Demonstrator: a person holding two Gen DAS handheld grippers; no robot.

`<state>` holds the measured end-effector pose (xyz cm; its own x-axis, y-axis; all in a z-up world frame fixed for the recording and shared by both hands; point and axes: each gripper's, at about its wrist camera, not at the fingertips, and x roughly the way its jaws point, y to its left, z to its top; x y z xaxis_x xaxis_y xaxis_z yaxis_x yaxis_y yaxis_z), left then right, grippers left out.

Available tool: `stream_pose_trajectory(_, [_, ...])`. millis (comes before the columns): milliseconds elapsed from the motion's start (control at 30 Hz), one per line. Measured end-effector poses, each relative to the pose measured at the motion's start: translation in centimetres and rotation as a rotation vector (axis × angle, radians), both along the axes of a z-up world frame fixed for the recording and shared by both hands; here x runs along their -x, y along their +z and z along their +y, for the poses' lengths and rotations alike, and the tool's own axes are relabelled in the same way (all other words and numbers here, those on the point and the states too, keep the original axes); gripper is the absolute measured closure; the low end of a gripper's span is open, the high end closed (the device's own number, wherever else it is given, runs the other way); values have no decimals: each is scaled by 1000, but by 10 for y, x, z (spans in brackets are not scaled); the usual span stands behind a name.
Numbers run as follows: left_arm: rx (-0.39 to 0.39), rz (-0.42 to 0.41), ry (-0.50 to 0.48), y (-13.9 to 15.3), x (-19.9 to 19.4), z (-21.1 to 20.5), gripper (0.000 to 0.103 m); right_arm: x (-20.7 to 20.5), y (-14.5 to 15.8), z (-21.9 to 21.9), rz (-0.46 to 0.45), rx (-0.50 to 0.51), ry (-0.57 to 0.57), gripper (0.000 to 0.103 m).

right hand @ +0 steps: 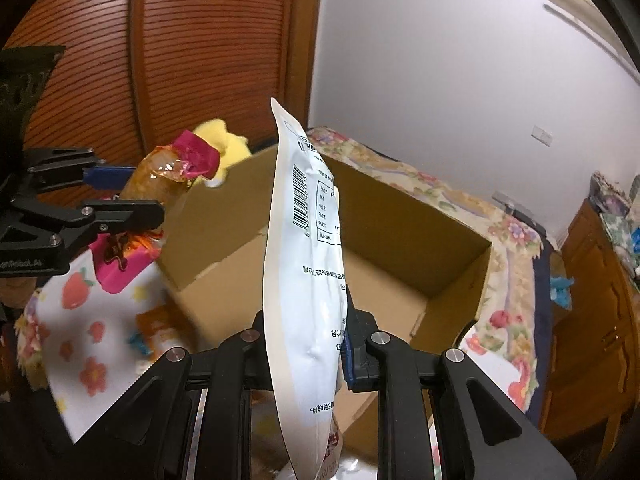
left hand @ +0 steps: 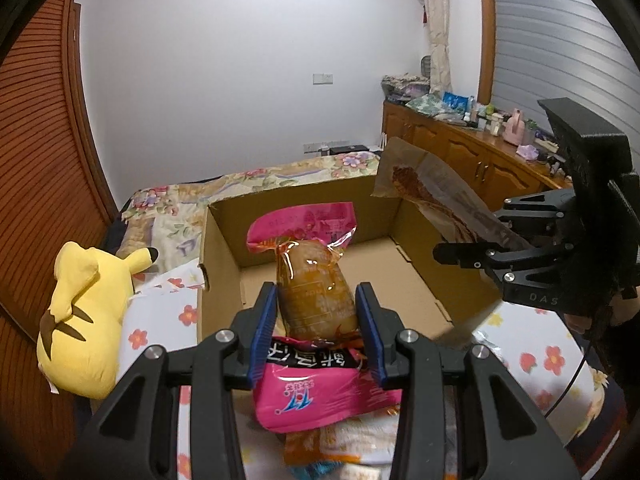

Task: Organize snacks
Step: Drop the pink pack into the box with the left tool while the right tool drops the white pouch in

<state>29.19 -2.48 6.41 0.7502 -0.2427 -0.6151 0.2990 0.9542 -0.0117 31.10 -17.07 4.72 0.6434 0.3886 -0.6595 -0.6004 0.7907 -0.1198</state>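
Note:
My left gripper (left hand: 316, 312) is shut on a pink and clear snack packet (left hand: 314, 276) with a brown food piece inside, held just over the near edge of an open cardboard box (left hand: 224, 236). It also shows in the right wrist view (right hand: 164, 184). My right gripper (right hand: 306, 344) is shut on a long white snack pouch (right hand: 306, 240), upright on edge above the box (right hand: 452, 268). In the left wrist view that pouch (left hand: 436, 200) shows its brown printed side over the box's right wall. The box floor looks bare.
The box sits on a floral-covered bed (left hand: 160, 216). A yellow plush toy (left hand: 80, 320) lies left of the box. More snack packets (left hand: 316, 448) lie on the sheet by the box's near side. A wooden cabinet (left hand: 460, 152) with clutter stands at the right, a slatted wooden door (left hand: 36, 160) at the left.

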Motion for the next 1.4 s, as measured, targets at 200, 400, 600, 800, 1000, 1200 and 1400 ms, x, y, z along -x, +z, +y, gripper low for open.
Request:
stream_pose_trajectory(200, [-18,33,-2,-17,-29,-8,64,-29,-20,0,39,48,-44,85])
stream_pose_trajectory(400, [-30,59,-5,-31,-42,-13,64,-37,-40,-3,69,76,-55,84])
stream_pose_trajectory(600, [-35,71,-4,-38,-48,-17,63,-40,-41,-4,72,82,-66,83])
stream_pose_trajectory(800, [-37,75,-7,-40,-49,-18,63,-38,-33,-5,60,52,-68,72])
stream_pose_trajectory(1000, [-44,78,-5,-42,-50,-16,62,-31,-28,-4,53,35,-67,71])
stream_pose_trajectory(1200, [-21,63,8,-38,-50,-14,54,-18,-21,-6,43,12,-67,67])
stream_pose_trajectory(1400, [-17,39,4,-30,-28,-12,54,5,-10,-15,29,-35,-88,61])
